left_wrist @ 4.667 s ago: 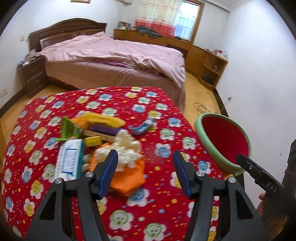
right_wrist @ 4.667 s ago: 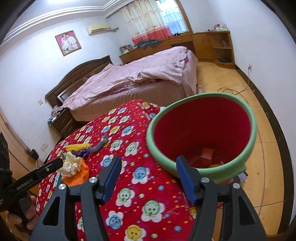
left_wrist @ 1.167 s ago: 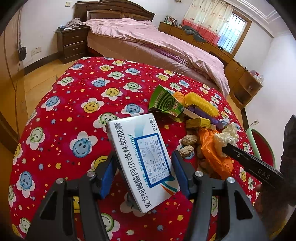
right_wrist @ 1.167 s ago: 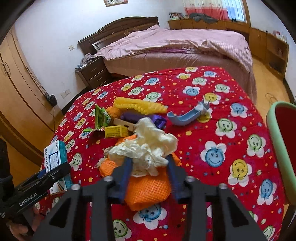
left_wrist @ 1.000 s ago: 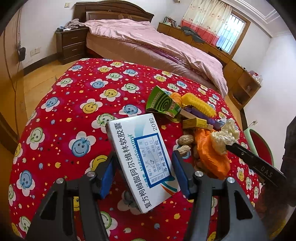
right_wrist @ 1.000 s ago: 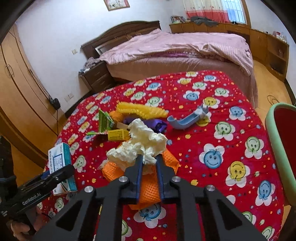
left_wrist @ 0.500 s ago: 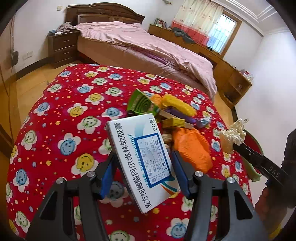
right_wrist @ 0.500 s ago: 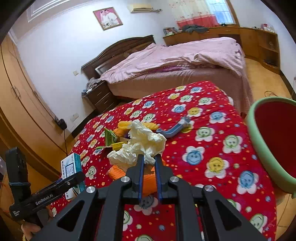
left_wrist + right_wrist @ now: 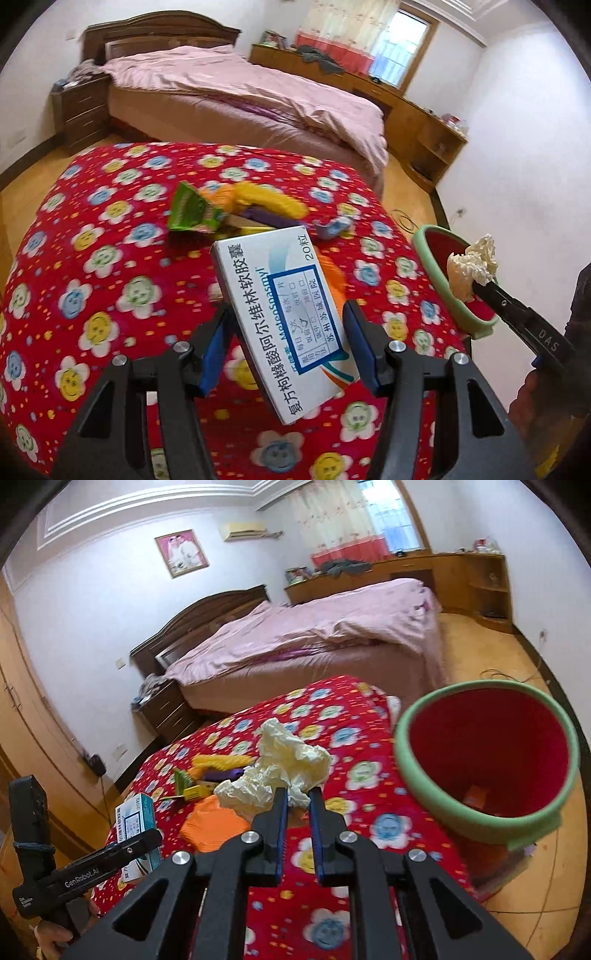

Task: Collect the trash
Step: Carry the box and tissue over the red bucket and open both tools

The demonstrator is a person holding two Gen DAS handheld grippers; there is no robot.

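My left gripper (image 9: 288, 339) is shut on a white and blue medicine box (image 9: 280, 317) and holds it above the red flowered table (image 9: 110, 266). My right gripper (image 9: 297, 797) is shut on a crumpled cream tissue (image 9: 284, 768); in the left wrist view the tissue (image 9: 472, 269) hangs over the rim of the green bin with a red inside (image 9: 439, 273). In the right wrist view the bin (image 9: 484, 760) stands to the right of the tissue, beside the table's edge. The left gripper with the box (image 9: 135, 819) shows at lower left.
On the table lie an orange net (image 9: 214, 827), a green packet (image 9: 188, 214), a yellow foam piece (image 9: 269, 199), a purple wrapper (image 9: 225, 774) and a blue-grey piece (image 9: 332, 227). A bed (image 9: 240, 99) stands behind the table. The wooden floor (image 9: 480, 657) has a cable on it.
My right gripper has lifted the tissue off the orange net and carried it right, up to the bin. My left gripper has kept the box and swung right.
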